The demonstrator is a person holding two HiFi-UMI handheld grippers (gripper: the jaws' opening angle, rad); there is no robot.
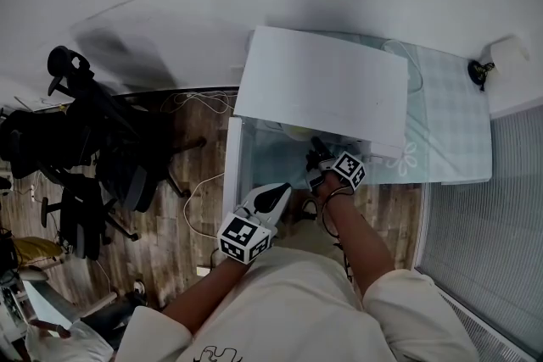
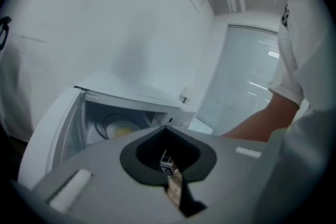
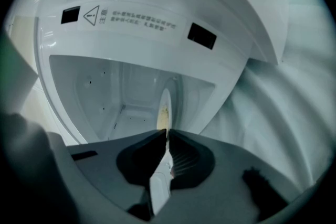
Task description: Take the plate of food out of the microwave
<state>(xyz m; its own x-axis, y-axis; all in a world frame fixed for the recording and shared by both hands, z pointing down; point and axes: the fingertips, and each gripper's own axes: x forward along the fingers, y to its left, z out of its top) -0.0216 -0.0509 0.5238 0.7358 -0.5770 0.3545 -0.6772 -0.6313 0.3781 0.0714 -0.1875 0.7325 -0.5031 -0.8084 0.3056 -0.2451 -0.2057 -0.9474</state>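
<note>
A white microwave sits on a glass table against the wall, its door swung open to the left. The plate with yellowish food is inside the cavity. The right gripper reaches into the opening and is clenched on the plate's near rim. The left gripper hangs nearer the person, in front of the open door, its jaws pressed together with nothing between them.

To the left, on the wooden floor, stands a black office chair, with loose cables trailing by the wall. A small dark object sits at the table's far right corner. Only the open door and the cavity's frame flank the way out for the plate.

The left gripper view shows the plate from the side, lying flat in the cavity, plus the person's bare forearm and window blinds beyond. The right gripper view shows the plate edge-on, pinched at the jaw tips, and a warning label on the frame over the opening. From the head view the microwave's top hides most of the cavity.
</note>
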